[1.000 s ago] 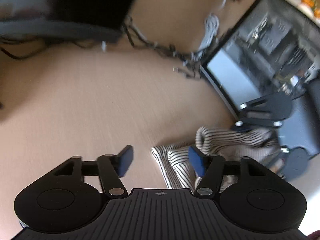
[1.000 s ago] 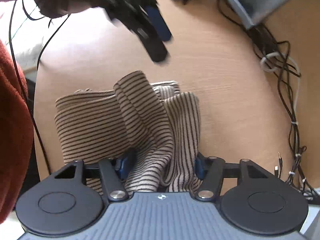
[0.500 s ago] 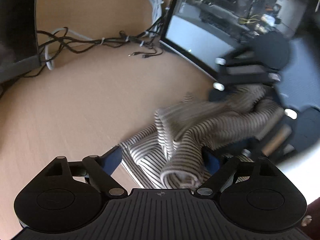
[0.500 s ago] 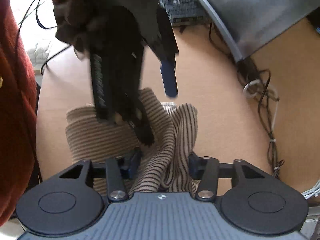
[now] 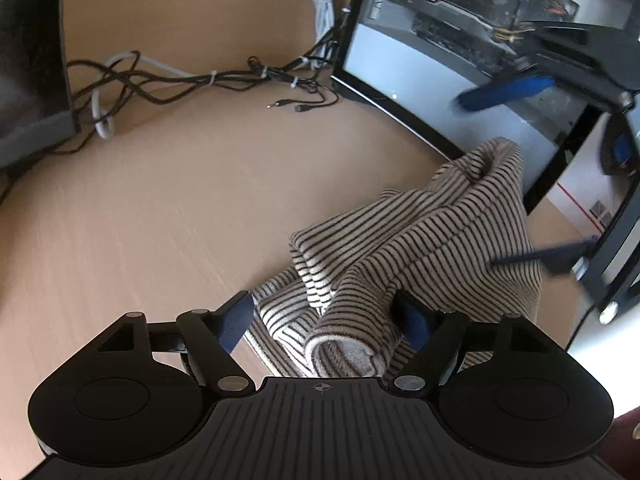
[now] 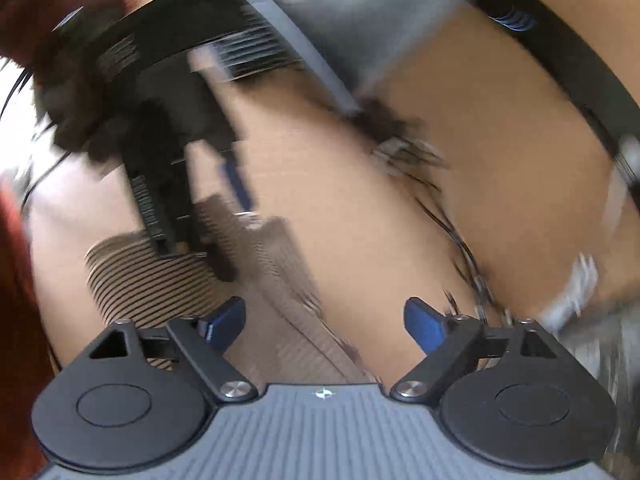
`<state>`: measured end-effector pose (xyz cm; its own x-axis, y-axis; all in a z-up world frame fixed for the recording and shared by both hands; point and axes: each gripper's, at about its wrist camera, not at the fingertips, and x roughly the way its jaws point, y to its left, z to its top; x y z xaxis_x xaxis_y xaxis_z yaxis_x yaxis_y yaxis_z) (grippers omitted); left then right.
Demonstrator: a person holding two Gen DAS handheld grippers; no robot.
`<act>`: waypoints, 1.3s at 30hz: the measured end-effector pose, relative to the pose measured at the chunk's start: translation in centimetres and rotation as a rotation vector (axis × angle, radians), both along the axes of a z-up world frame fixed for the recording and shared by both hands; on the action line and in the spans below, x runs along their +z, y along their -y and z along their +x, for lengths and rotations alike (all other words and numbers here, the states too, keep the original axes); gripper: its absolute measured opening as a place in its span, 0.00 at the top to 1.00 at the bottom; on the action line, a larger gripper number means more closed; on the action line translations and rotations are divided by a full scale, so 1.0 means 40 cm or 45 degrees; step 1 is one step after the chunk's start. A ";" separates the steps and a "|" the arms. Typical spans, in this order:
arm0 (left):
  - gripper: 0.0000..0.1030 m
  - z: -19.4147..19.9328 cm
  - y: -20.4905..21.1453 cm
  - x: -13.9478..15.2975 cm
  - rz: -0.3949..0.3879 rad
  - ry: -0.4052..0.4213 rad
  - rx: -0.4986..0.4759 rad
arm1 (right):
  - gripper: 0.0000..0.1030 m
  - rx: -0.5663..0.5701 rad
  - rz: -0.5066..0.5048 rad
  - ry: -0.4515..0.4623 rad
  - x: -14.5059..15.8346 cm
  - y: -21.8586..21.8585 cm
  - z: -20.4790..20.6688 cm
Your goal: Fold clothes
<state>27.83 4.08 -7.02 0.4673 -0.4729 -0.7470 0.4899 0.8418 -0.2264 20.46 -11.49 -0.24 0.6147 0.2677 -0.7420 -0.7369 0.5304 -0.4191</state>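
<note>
A beige sweater with thin dark stripes lies bunched on the wooden table. My left gripper straddles its near end. A rolled cuff sits between the blue pads, close to the right one, and the jaws are closing without pinching it. In the blurred right wrist view my right gripper is above the sweater. Its jaws are opening wide, with only cloth edge and tabletop below them. One of its blue fingers shows blurred beyond the sweater in the left wrist view.
A tangle of black and white cables lies at the back of the table. A glass-sided computer case stands behind the sweater and a dark monitor at the far left. A red sleeve fills the right view's left edge.
The right gripper let go of the sweater fold it pinched, opened wide and pulled up and away. The left gripper came in over the sweater's near end, and the rolled cuff now lies between its jaws.
</note>
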 end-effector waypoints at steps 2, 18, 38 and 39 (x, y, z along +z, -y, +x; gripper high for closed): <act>0.18 -0.002 -0.003 -0.002 -0.008 -0.005 0.015 | 0.00 -0.210 0.113 0.003 -0.006 0.036 0.025; 0.12 0.030 -0.014 0.047 -0.036 0.015 -0.001 | 0.00 -0.714 0.274 -0.080 -0.207 0.046 0.180; 0.05 0.100 -0.044 -0.042 -0.112 -0.155 0.064 | 0.05 -0.932 0.819 -0.693 -0.217 0.232 0.003; 0.05 0.100 -0.045 -0.041 -0.112 -0.154 0.065 | 0.12 -0.972 0.902 -0.753 -0.234 0.242 0.012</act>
